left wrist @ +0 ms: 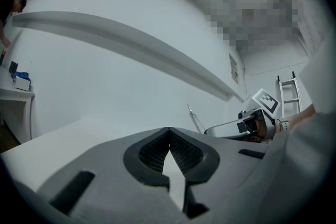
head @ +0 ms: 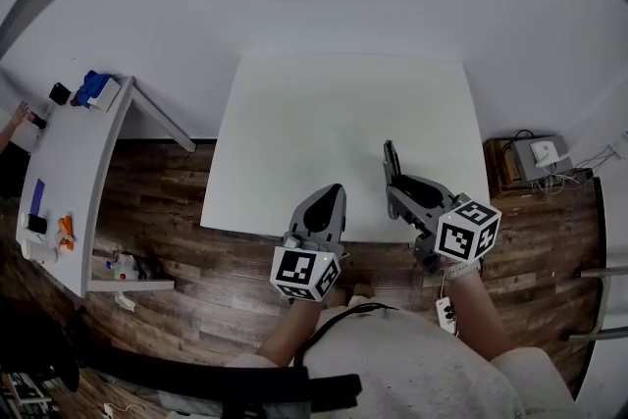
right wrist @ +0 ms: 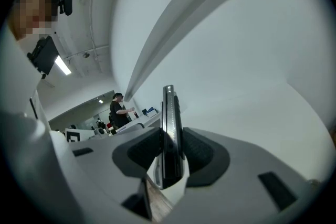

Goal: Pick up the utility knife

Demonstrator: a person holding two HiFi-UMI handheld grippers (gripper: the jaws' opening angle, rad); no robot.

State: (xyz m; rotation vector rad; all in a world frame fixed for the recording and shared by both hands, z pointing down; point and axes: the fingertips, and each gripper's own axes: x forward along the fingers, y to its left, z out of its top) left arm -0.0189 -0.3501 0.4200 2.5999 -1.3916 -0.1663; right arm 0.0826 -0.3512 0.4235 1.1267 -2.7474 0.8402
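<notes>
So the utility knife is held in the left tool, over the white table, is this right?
No. The utility knife is held in the right tool, over the white table; the right gripper view shows its jaws pressed on the knife. The left tool is shut on nothing.

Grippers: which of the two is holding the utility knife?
The right gripper: the dark utility knife stands upright, clamped between its jaws. The left gripper has its jaws closed together with nothing between them.
</notes>
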